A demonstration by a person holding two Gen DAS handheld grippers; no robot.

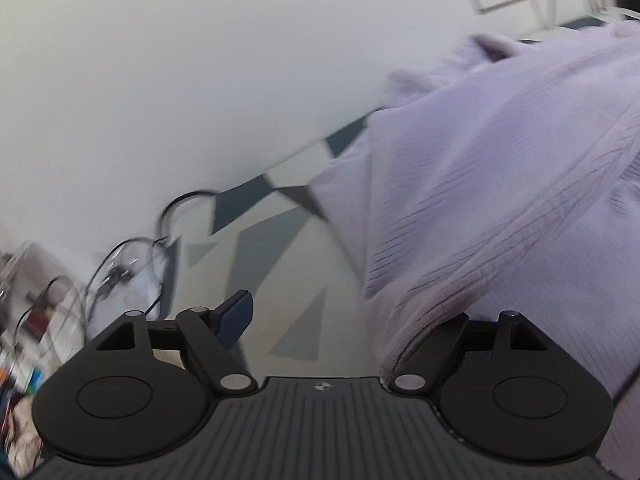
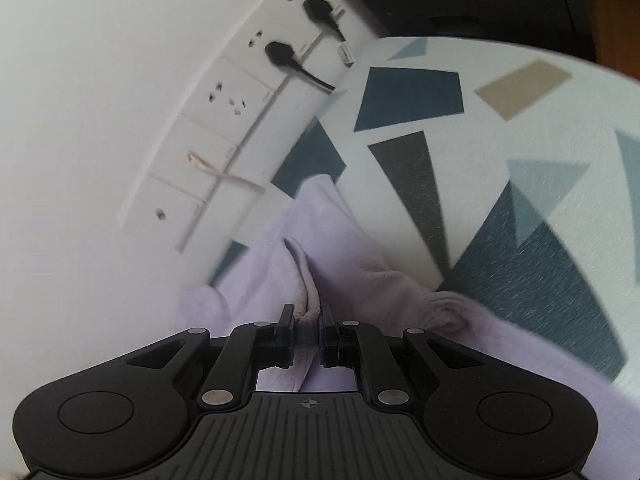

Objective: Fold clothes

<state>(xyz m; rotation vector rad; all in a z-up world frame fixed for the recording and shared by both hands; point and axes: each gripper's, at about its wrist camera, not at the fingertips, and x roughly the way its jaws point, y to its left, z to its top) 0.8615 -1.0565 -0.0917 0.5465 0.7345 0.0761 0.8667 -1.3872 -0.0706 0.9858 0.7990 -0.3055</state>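
One lilac garment (image 2: 280, 264), pinched between the right gripper's (image 2: 307, 334) jaws. Left gripper (image 1: 344, 316) jaws spread, cloth draped over the right-hand one, patterned table (image 1: 280, 280) between them.

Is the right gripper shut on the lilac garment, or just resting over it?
Shut on it. The right gripper has a bunched ridge of the lilac garment pinched between its nearly closed jaws.

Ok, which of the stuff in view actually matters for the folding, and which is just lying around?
Part of the job:
- lilac garment
- right tool, shut on a fold of the garment
- left tool, open, garment draped over one side
- patterned table

Just lying about:
- wall sockets
- black plugs
- cables
- clutter at the edge, too blurred to name
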